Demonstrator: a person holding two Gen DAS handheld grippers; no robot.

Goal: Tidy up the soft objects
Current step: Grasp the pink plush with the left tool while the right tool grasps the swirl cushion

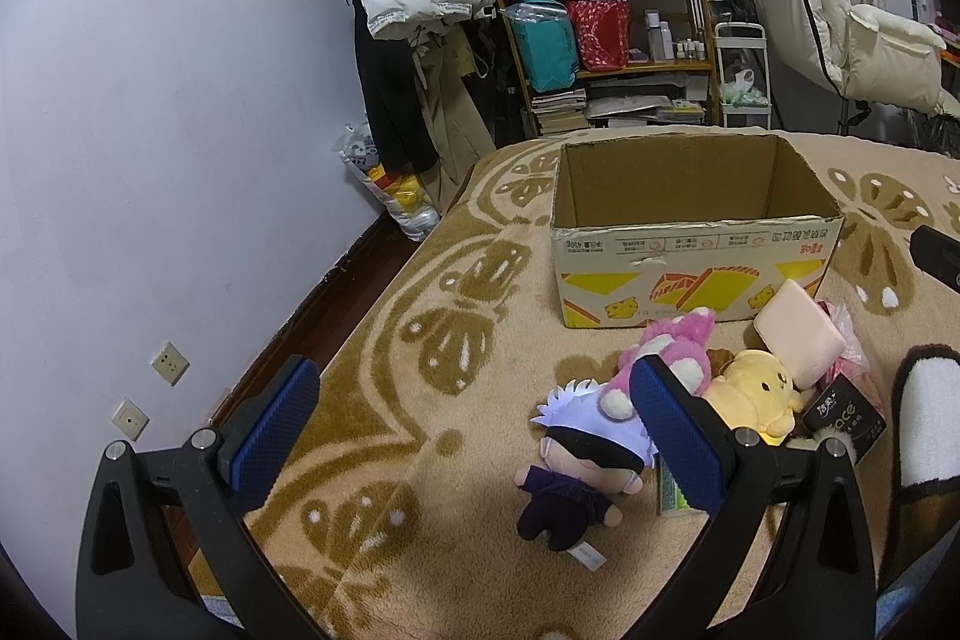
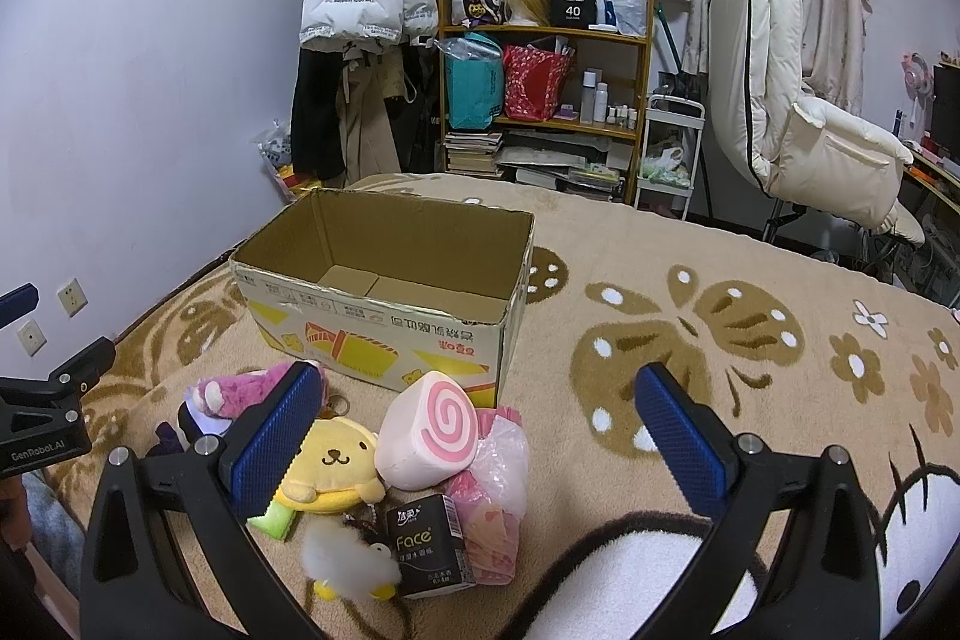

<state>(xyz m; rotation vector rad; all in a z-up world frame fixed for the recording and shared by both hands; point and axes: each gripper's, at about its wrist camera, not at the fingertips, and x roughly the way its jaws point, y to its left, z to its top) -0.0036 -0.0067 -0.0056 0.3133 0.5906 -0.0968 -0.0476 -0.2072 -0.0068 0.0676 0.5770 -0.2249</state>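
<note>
From my left wrist, my left gripper [image 1: 474, 427] hovers low over the bed [image 1: 420, 316] with jaws spread wide and nothing between them. Just ahead lies the purple-robed doll [image 1: 570, 472], face up near the bed's near edge, with the pink plush [image 1: 672, 358] and the yellow plush [image 1: 750, 394] heaped just behind it. The cardboard box [image 1: 690, 268] stands open beyond the heap, toward the far edge, and I see nothing in it. I judge the sorting has not yet begun: the step in hand is picking a first toy. The doll sits nearest my line, so the next move calls for dropping down and closing around its soft body.

From my right wrist, my right gripper [image 2: 477, 421] is also held low and level, tilted slightly down at the bed, jaws wide and empty. The swirl cushion [image 2: 429, 430] lies between my fingers' lines, touching the yellow plush on its left and a pink plastic bag [image 2: 498, 478] on its right. A black tissue pack [image 2: 429, 544] stands nearest me. The box's floor shows bare from here.
</note>
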